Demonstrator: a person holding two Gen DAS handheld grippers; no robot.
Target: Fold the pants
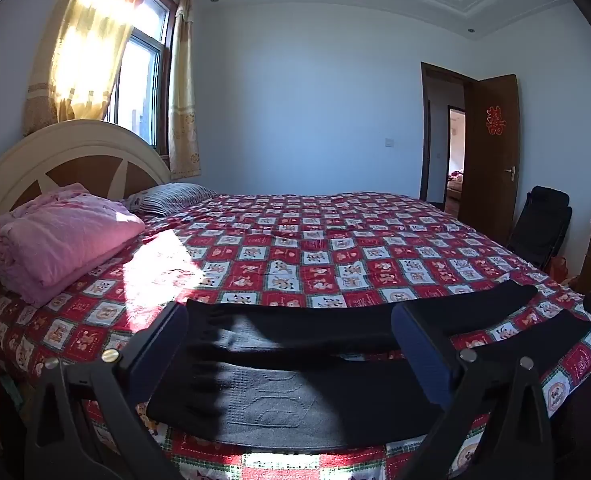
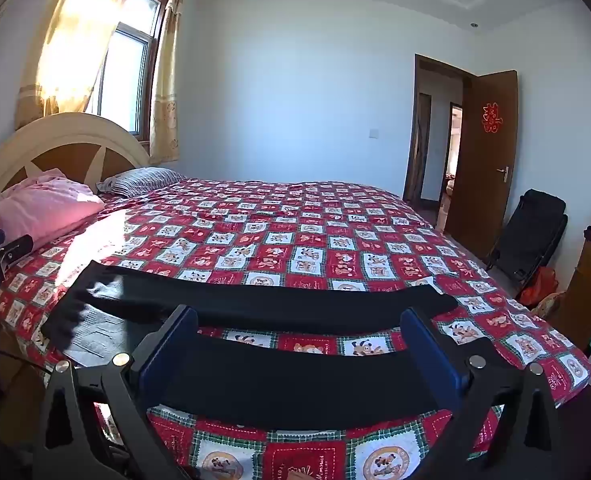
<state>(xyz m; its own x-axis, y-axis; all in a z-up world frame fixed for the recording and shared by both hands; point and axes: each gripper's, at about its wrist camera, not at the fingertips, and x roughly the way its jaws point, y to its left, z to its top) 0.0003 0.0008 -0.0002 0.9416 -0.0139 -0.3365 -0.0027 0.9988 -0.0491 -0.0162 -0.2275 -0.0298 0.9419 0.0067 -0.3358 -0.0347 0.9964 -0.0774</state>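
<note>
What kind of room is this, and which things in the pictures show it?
Most likely a home bedroom. A large bed with a curved headboard fills the room, with a striped pillow and a folded pink blanket on it. Black pants lie spread on the quilt.

My left hand-held gripper (image 1: pixel 291 344) is held low and level, its two blue-padded fingers (image 1: pixel 157 354) spread wide apart, gripping nothing. My right hand-held gripper (image 2: pixel 299 350) sits the same way, fingers (image 2: pixel 435 354) wide apart, pointing forward, nothing between them.
</note>
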